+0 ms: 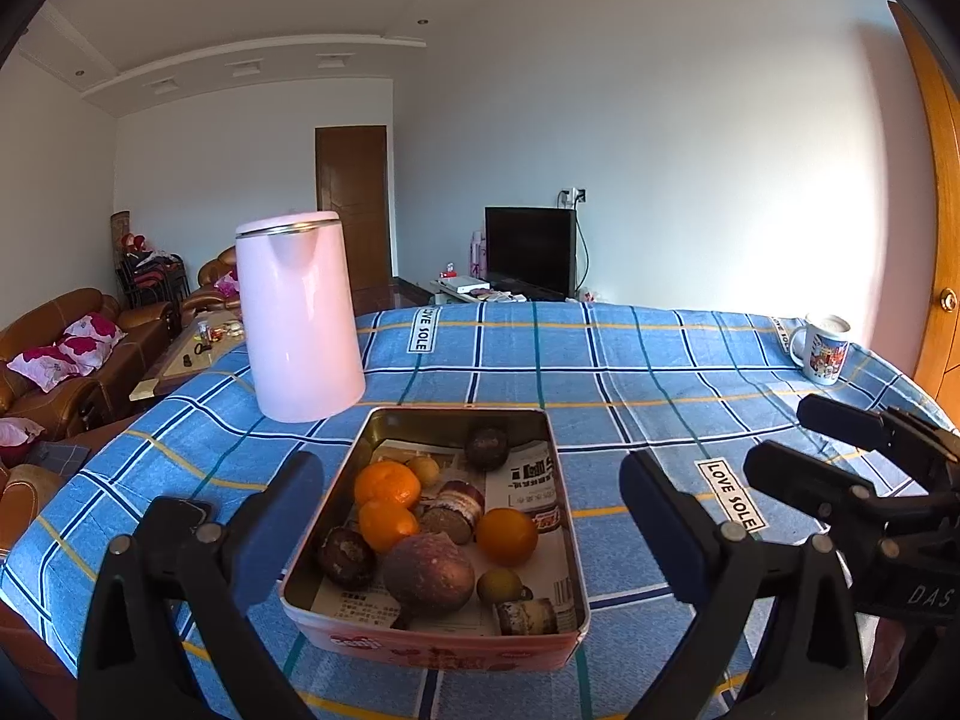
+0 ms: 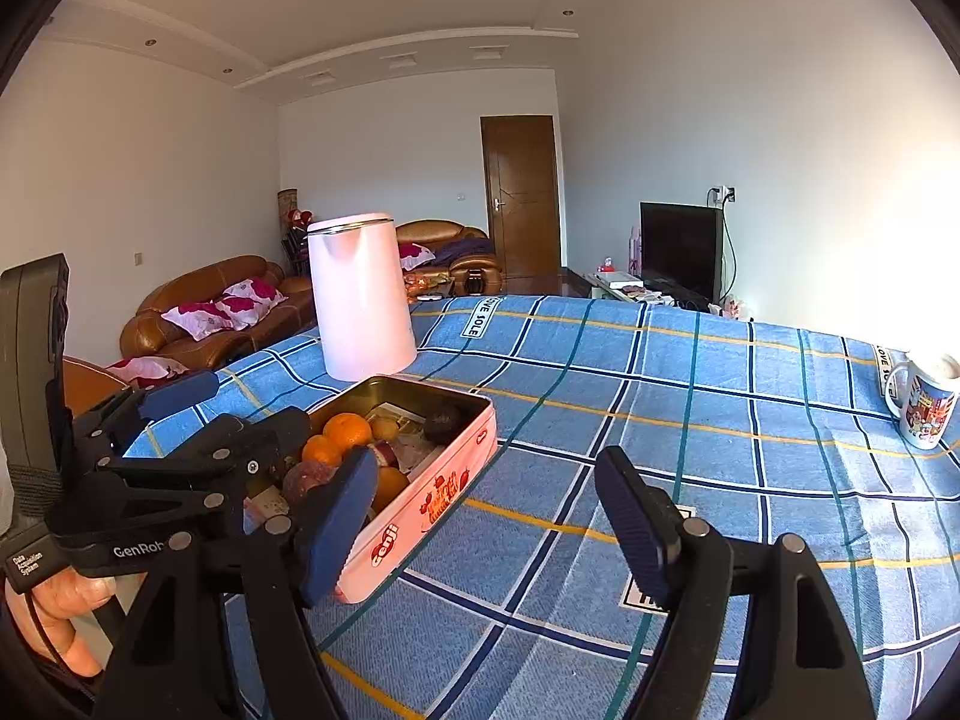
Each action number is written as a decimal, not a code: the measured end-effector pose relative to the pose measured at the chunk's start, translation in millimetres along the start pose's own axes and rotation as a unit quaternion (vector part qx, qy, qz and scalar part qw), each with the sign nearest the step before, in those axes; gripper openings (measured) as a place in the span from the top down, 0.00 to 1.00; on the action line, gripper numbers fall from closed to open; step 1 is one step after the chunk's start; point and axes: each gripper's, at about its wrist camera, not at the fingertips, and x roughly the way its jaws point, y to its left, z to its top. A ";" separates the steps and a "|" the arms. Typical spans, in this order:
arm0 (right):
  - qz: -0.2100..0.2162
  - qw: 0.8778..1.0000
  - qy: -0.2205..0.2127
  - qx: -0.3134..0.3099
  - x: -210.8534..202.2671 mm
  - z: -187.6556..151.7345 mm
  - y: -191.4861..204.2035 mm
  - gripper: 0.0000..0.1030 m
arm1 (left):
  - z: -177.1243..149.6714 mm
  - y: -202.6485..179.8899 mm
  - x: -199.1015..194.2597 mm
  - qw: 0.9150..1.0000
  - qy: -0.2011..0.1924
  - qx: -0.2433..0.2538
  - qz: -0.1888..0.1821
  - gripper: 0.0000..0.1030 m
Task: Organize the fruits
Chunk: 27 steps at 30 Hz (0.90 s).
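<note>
Surface: table under a blue plaid cloth [image 1: 630,372], printed "LOVE SOLE" labels on it.
Tin: open rectangular pink tin [image 1: 432,651], lined with newspaper, resting on the cloth near the front edge; seen from the right wrist view it lies to the left [image 2: 420,504].
Fruit in tin: three oranges, one at upper left [image 1: 387,483], one just below it [image 1: 387,524], one to the right [image 1: 507,535]; a large brown-purple round fruit [image 1: 427,566] at front centre; a dark round fruit [image 1: 347,557] at front left; another dark round fruit [image 1: 486,448] at the far end; two small yellow-green fruits [image 1: 500,585], [image 1: 423,469].
Other tin contents: short cylindrical pieces with dark red skin [image 1: 457,504], [image 1: 528,617]; kind cannot be told.
Left gripper: [image 1: 471,531] jaws spread wide, holding nothing, hovering over the tin with one finger on each side of it.
Right gripper: [image 2: 486,522] jaws wide apart, empty, over bare cloth just right of the tin; its left finger overlaps the tin's near corner in view.
Obstructions: pink kettle [image 1: 298,318] standing upright just behind the tin's far left corner.
Surroundings: printed mug [image 1: 823,347] at the far right of the table, well apart from the tin; brown sofa [image 2: 210,306], dark television [image 1: 529,249] and wooden door [image 2: 521,195] beyond.
</note>
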 end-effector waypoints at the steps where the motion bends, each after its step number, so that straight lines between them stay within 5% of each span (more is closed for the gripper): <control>1: 0.000 1.000 -0.001 0.000 0.0 0.3 -0.3 0.26 | 0.2 -0.1 0.0 1.000 0.000 0.000 0.000 0.02; 27: -0.003 1.000 -0.021 0.007 -13.8 0.9 -6.3 0.23 | 5.4 -8.4 -10.2 1.000 -0.002 0.001 -0.006 0.00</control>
